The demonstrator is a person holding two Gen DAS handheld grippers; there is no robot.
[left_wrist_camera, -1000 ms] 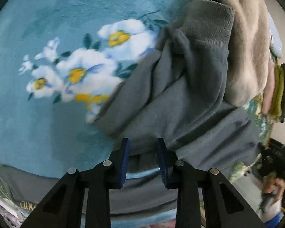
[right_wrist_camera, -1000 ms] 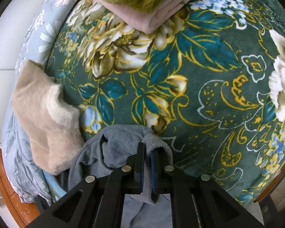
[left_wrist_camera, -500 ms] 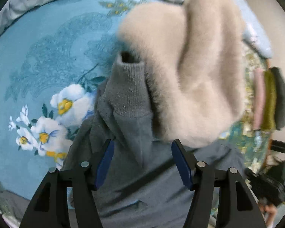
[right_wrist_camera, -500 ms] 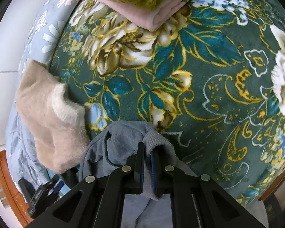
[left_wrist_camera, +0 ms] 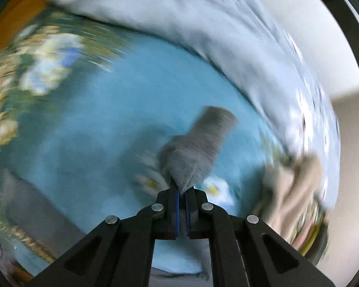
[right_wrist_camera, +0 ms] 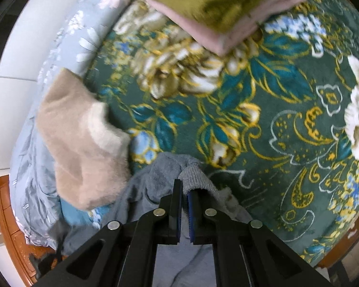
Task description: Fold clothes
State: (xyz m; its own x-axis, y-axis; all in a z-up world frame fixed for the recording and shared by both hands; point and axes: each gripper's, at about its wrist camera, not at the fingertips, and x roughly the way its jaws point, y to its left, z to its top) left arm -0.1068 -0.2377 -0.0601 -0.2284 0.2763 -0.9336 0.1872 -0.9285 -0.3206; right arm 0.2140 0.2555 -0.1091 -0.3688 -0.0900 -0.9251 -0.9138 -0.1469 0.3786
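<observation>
A grey sweatshirt (right_wrist_camera: 155, 186) lies bunched at the near edge of a floral blanket. My right gripper (right_wrist_camera: 184, 189) is shut on its ribbed cuff (right_wrist_camera: 195, 178). My left gripper (left_wrist_camera: 182, 191) is shut on another ribbed grey cuff (left_wrist_camera: 198, 150) and holds it raised above the light blue blanket (left_wrist_camera: 107, 124); this view is motion-blurred. A fluffy beige garment (right_wrist_camera: 81, 143) lies left of the sweatshirt and shows at the right in the left wrist view (left_wrist_camera: 296, 186).
A stack of folded clothes (right_wrist_camera: 217, 4), olive on pink, sits at the far side of the dark green floral blanket (right_wrist_camera: 287, 110). A pale blue quilt (left_wrist_camera: 203, 19) lies along the bed's edge. A wooden bed frame (right_wrist_camera: 9, 222) shows at lower left.
My left gripper, open around the grey cuff before, has shut on it and swung up and away. The right gripper stays shut on its cuff and shifted slightly toward the folded stack.
</observation>
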